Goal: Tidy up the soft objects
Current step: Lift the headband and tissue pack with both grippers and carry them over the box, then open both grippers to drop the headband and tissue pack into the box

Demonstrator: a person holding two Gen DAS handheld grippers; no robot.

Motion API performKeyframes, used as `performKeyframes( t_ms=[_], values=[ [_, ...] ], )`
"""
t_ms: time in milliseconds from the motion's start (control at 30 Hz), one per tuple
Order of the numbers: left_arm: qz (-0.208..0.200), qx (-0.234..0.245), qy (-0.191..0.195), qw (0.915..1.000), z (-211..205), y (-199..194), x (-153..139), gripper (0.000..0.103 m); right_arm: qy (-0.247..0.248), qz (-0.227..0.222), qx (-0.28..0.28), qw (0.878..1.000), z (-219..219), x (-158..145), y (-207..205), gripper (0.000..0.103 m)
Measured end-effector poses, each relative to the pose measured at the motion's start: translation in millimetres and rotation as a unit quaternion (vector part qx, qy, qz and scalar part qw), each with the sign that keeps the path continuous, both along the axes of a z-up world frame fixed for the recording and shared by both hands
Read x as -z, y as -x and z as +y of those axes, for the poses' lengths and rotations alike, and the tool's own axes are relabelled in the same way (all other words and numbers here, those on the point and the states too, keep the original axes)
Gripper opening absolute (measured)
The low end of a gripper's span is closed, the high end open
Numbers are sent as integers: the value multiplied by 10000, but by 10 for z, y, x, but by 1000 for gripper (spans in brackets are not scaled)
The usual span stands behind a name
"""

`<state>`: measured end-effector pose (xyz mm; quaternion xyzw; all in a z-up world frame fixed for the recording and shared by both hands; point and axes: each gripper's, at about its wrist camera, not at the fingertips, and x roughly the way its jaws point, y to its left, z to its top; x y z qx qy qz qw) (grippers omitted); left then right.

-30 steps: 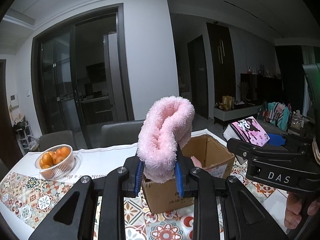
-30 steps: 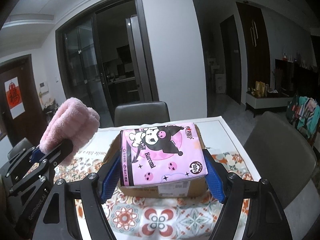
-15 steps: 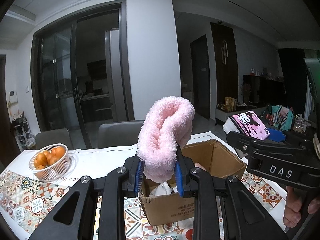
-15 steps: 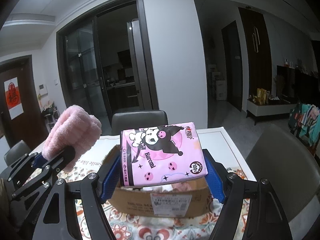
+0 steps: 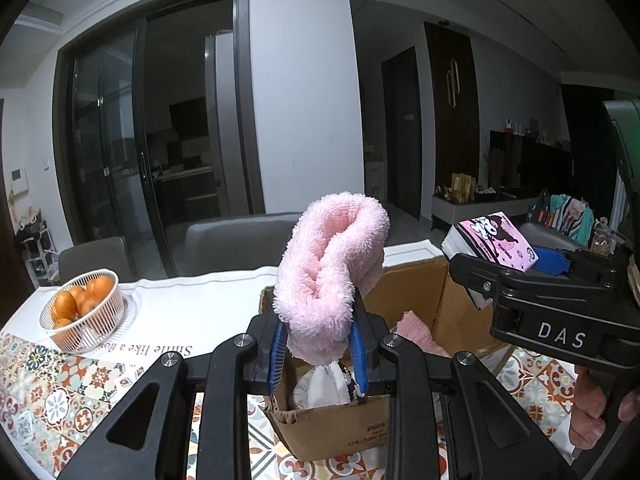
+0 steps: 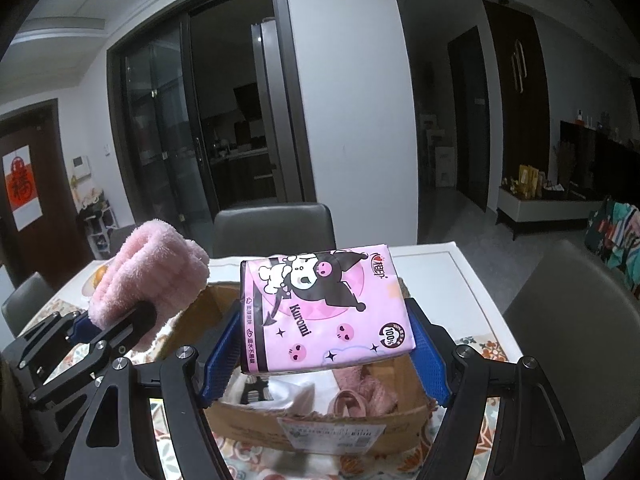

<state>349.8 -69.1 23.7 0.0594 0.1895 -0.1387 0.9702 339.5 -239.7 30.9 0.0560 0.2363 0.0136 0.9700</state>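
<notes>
Side by side above an open cardboard box point(image 5: 404, 292), two hand-held grippers each clamp a soft item. Left hand-held gripper point(image 5: 319, 350) pinches a fluffy pink slipper point(image 5: 332, 268), which stands up between its blue pads. Right hand-held gripper point(image 6: 326, 354) squeezes a pink tissue pack point(image 6: 324, 306) flat across its span. Pink and white soft things lie inside the box, partly hidden by both loads. A basket of oranges point(image 5: 82, 310) sits on the worktop point(image 5: 192, 308), well apart.

- The cardboard box point(image 5: 404, 300) sits on the table point(image 5: 192, 312), under both held items.
- The fruit basket point(image 5: 86, 312) stands well left of it.
- A chair point(image 6: 274, 228) stands behind the table.
</notes>
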Motion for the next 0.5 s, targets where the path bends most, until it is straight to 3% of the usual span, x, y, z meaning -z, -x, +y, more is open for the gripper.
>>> performKeyframes(
  t_ms=[500],
  values=[
    [541,65,-177,9984,-184,-334,325,29,57,435,40,9990,-7,281,-358,76]
  ],
)
